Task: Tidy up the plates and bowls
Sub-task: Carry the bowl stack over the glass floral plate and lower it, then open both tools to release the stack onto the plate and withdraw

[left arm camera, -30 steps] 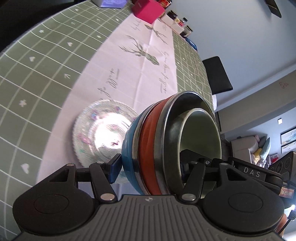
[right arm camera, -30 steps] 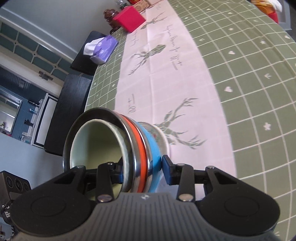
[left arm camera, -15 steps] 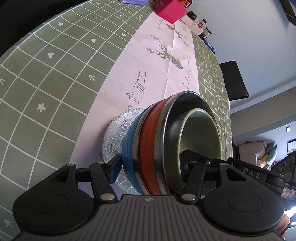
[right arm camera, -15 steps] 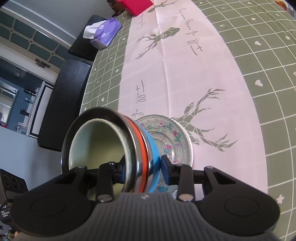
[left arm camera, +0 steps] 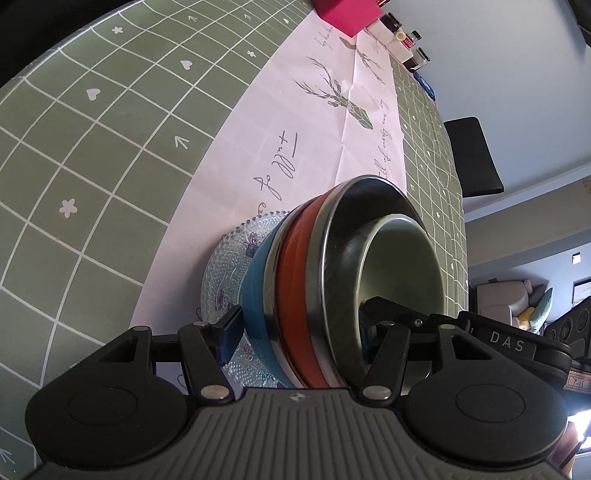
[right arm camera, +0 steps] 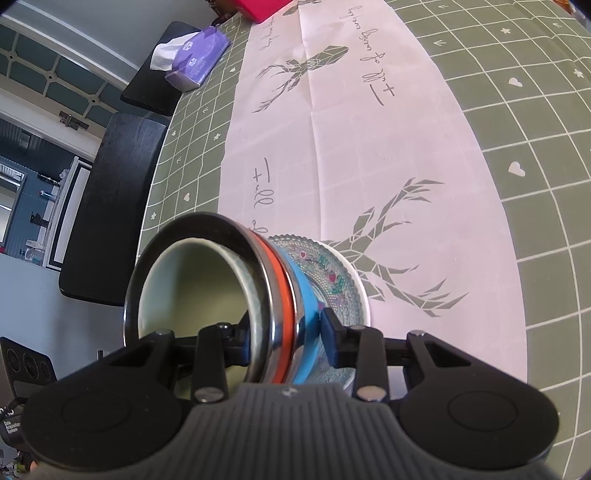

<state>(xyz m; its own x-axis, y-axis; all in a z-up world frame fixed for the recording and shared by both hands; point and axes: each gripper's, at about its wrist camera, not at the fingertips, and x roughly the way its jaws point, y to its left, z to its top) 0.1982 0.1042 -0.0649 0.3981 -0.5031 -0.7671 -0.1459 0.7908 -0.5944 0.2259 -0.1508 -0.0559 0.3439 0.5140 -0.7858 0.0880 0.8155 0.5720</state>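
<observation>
A nested stack of bowls (left arm camera: 314, 280) has a blue bowl outermost, then an orange one, a steel one and a pale green one inside. My left gripper (left arm camera: 295, 332) is shut on one side of the stack's rims. My right gripper (right arm camera: 284, 332) is shut on the opposite side of the same stack (right arm camera: 229, 288). The stack is right over a patterned glass plate (left arm camera: 229, 273), which lies on the pink runner and also shows in the right wrist view (right arm camera: 332, 273). I cannot tell whether the stack touches the plate.
The pink deer-print runner (right arm camera: 332, 129) crosses a green checked tablecloth (left arm camera: 92, 147). A pink box (left arm camera: 347, 11) and small jars (left arm camera: 402, 40) stand at the far end. A purple tissue pack (right arm camera: 192, 59) lies near black chairs (right arm camera: 110, 206).
Both grippers moved the bowl stack over the glass plate and lower toward it; the plate has gone from beside the stack to under it.
</observation>
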